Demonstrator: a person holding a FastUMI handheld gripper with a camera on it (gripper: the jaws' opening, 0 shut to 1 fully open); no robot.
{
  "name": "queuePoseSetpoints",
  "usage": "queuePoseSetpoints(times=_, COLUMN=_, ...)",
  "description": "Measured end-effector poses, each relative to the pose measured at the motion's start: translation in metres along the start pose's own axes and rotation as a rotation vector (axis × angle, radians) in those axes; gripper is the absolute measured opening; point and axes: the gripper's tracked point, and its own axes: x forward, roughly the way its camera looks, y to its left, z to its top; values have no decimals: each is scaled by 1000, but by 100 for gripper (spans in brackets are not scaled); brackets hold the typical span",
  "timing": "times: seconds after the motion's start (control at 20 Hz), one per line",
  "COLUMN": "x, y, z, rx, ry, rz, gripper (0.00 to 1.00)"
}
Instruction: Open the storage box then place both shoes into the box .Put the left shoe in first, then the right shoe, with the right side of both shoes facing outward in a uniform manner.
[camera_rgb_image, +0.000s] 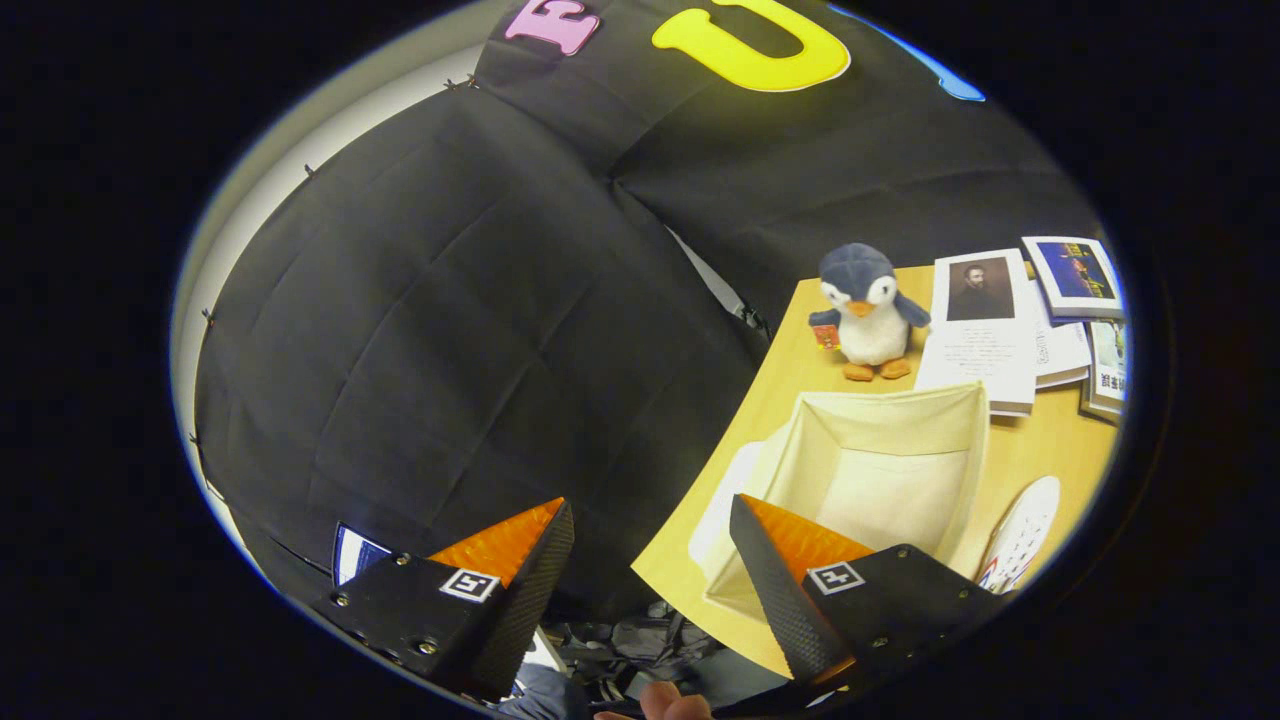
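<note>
You are holding tongs (650, 560) spread wide, gripping nothing. Storage box (880, 470) sitting open on tabletop (1040, 450), off toward right finger; shoe (1020, 535) lying just beyond box's far side.

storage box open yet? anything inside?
Open: storage box has no lid on and its pale lining shows, no shoe inside. One shoe lies beside it. Gripper jaws open, holding nothing.
</note>
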Motion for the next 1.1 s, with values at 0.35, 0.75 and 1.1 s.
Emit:
queuePoseSetpoints(times=0.35, x=-65, y=-70, z=-18, rx=-51, ry=-60, rz=-136, gripper=96)
queuePoseSetpoints(times=0.75, x=-128, y=-156, z=-36, rx=32, ry=-124, rz=-329, gripper=96)
queuePoseSetpoints(times=1.1, x=-159, y=-221, z=-74, rx=67, ry=-87, rz=-469, gripper=96)
